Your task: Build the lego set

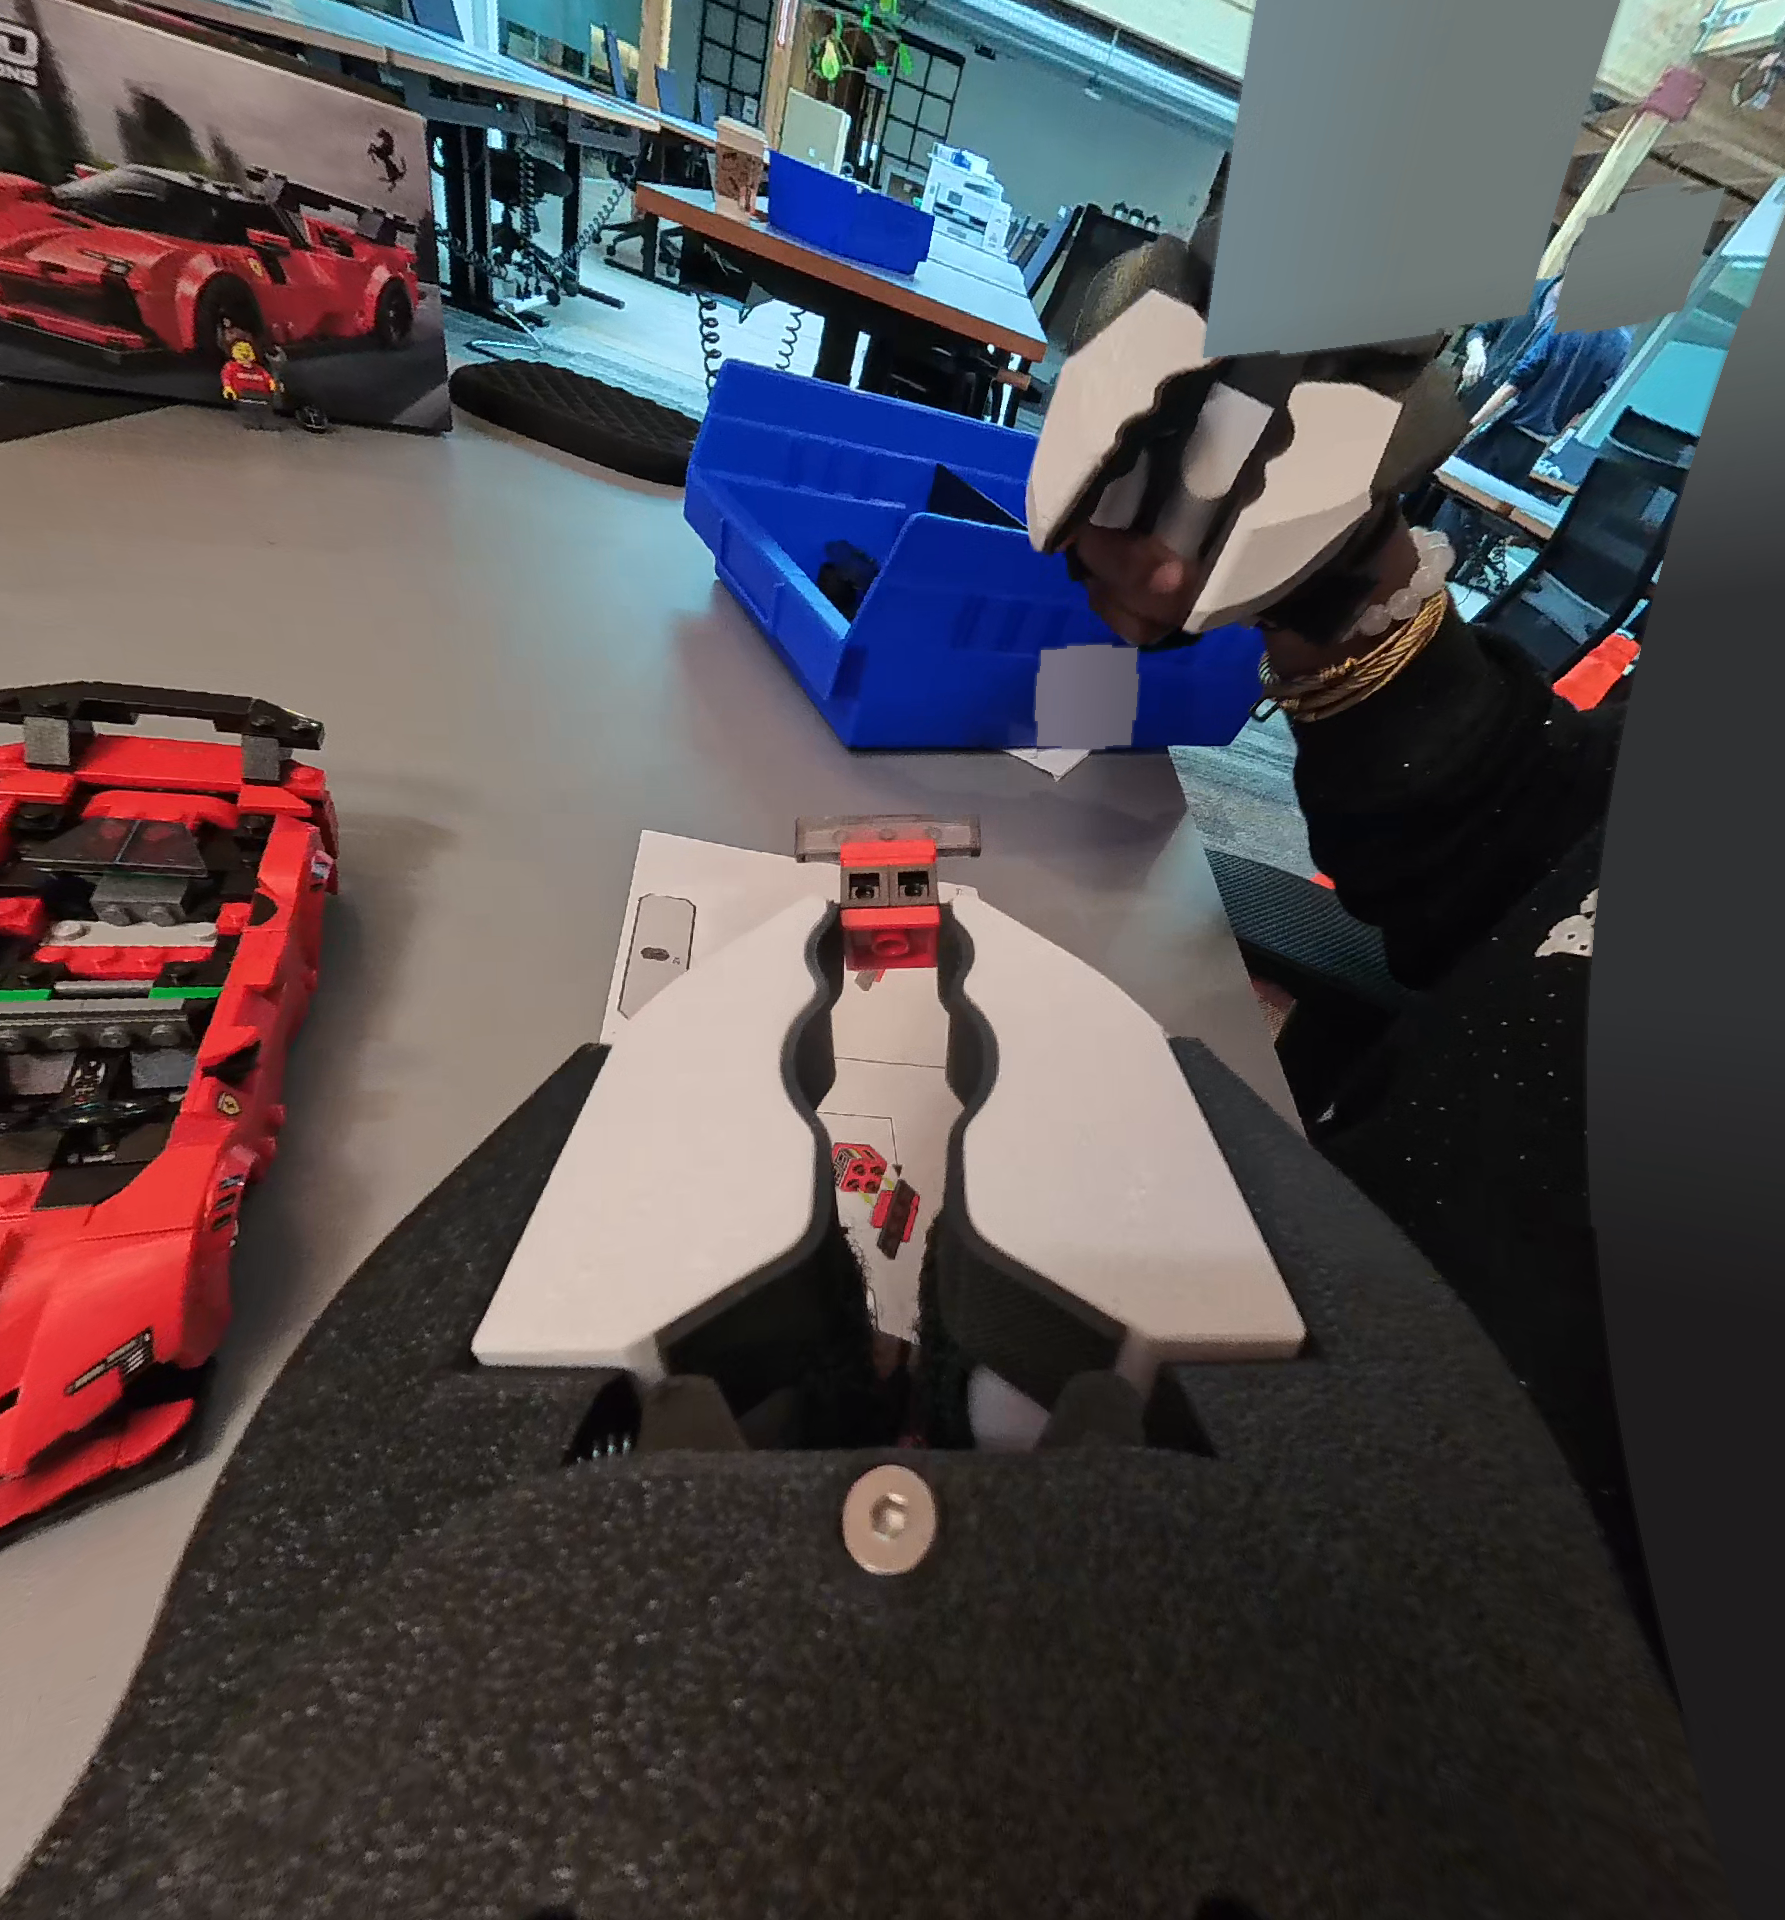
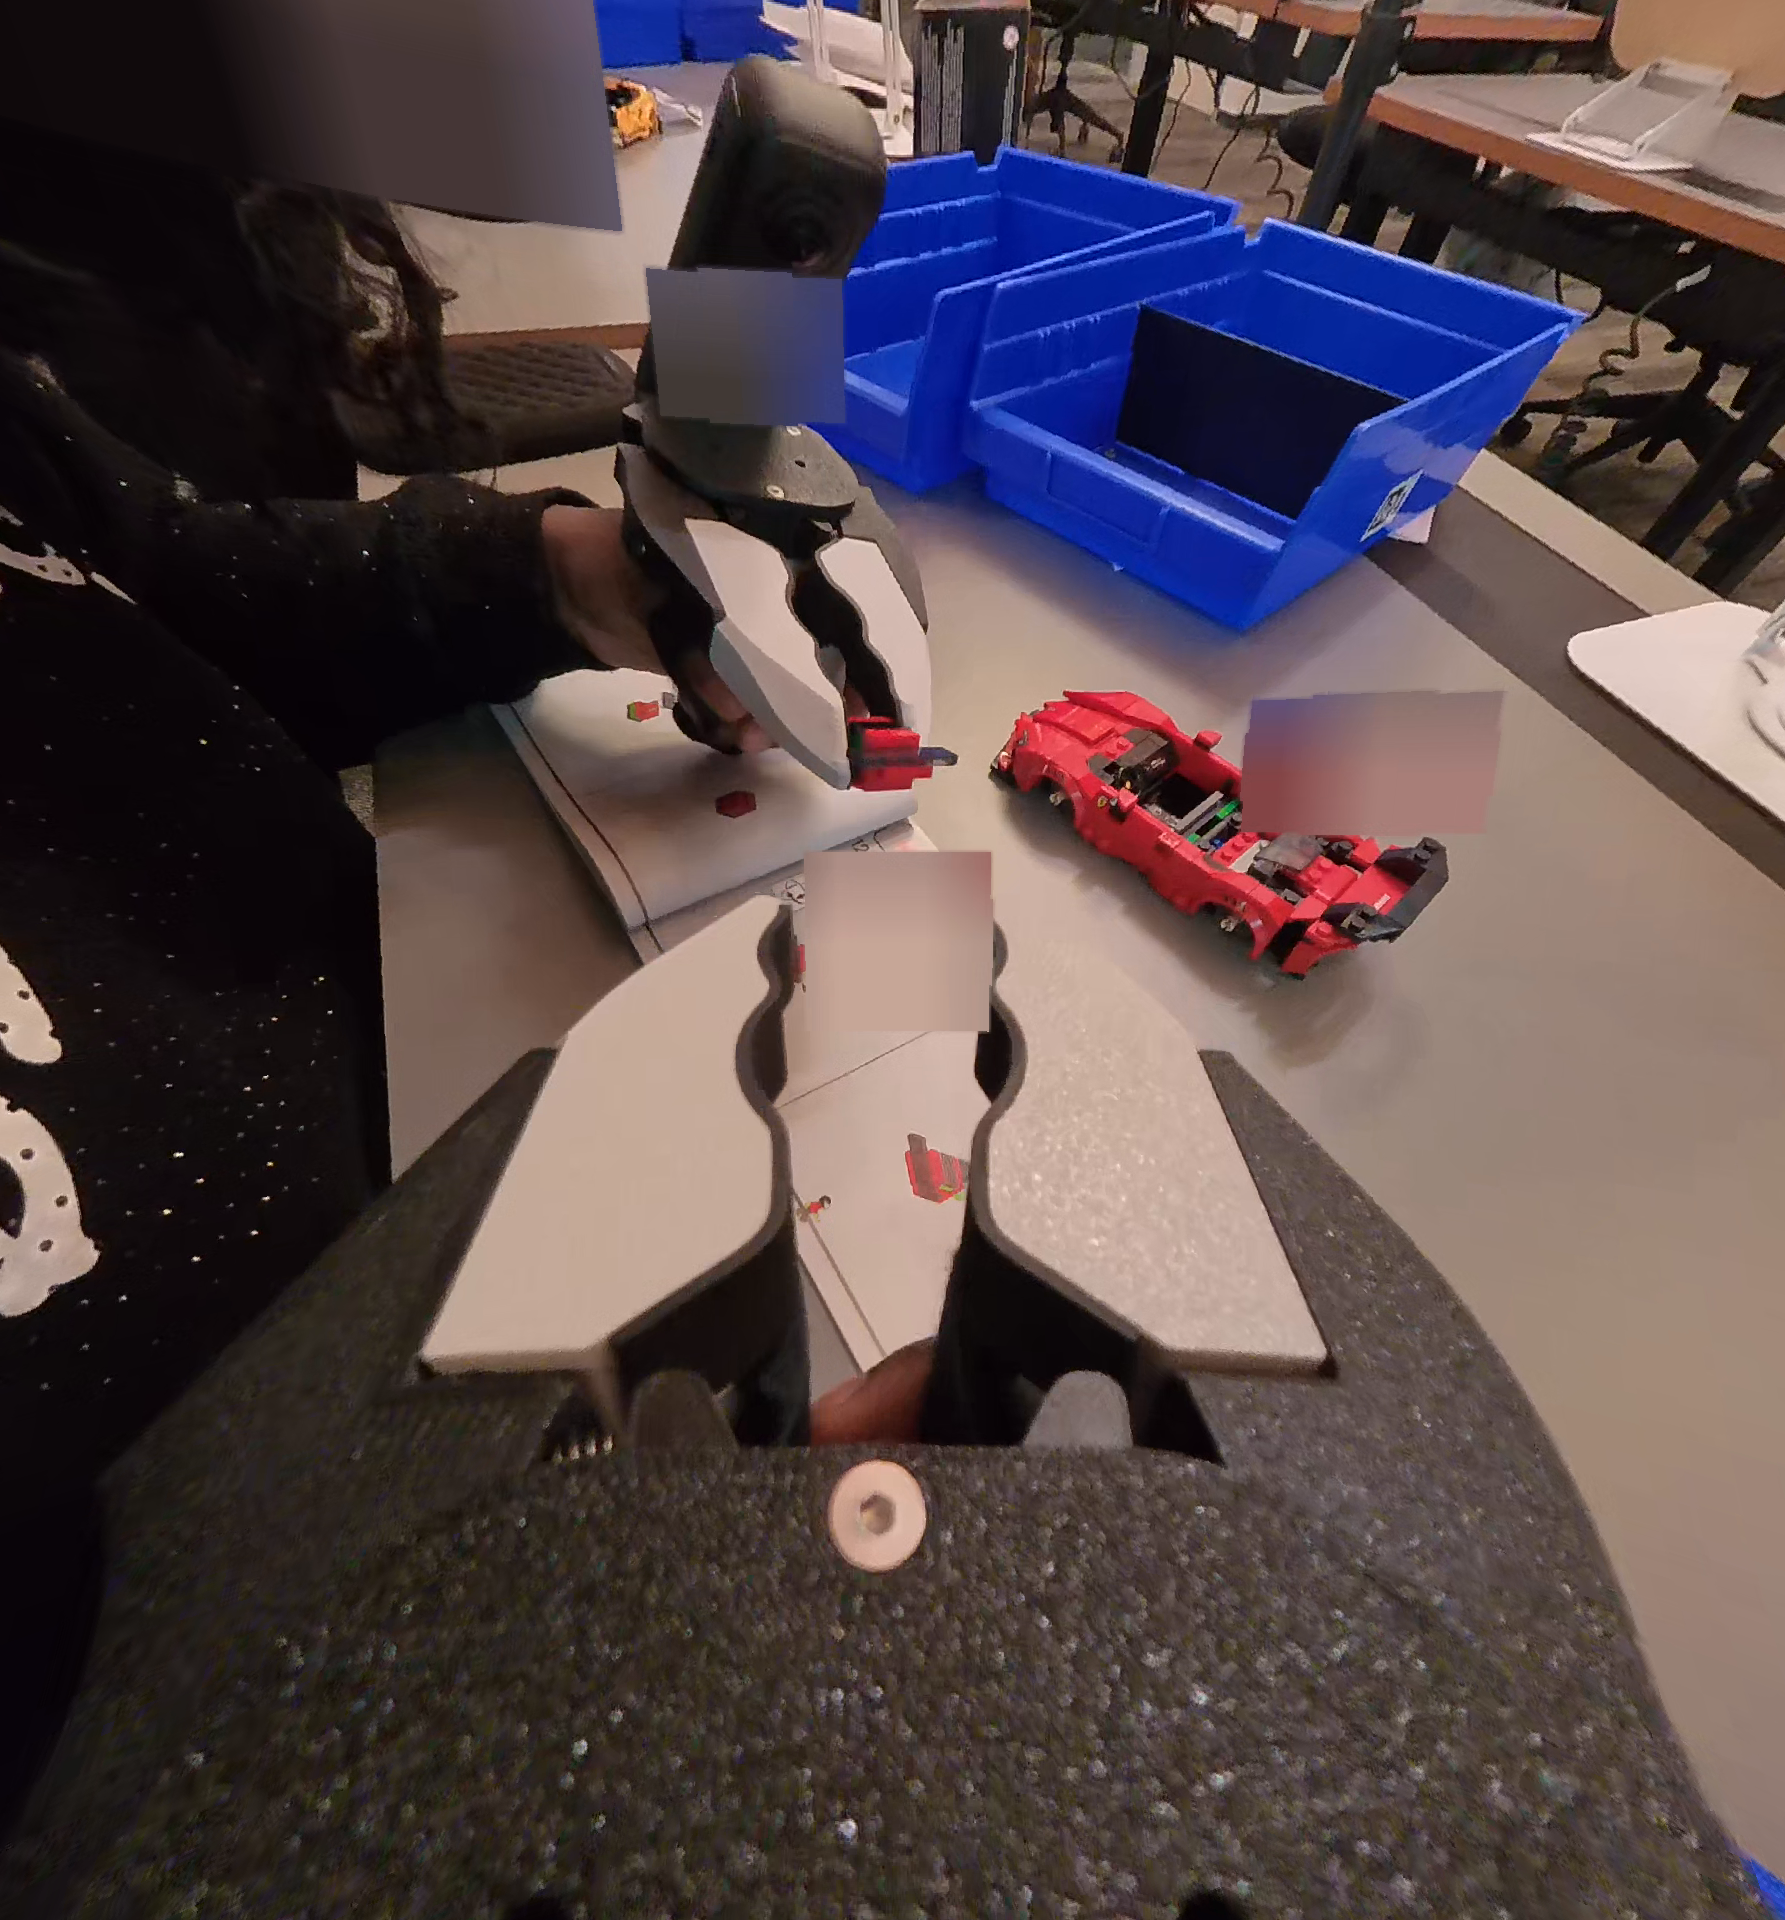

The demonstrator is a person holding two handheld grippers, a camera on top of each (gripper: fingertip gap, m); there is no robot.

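Left hand-held gripper [image 1: 888,920] level, around brick assembly [image 1: 886,883]

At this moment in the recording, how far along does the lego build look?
Mostly done: the red car stands on the table with body and rear wing fitted, but its middle is open, showing the inner parts. In hand: the left gripper, jaws shut, holds a small red and grey sub-assembly above the instruction booklet. Left: fitting that piece. The right gripper looks empty.
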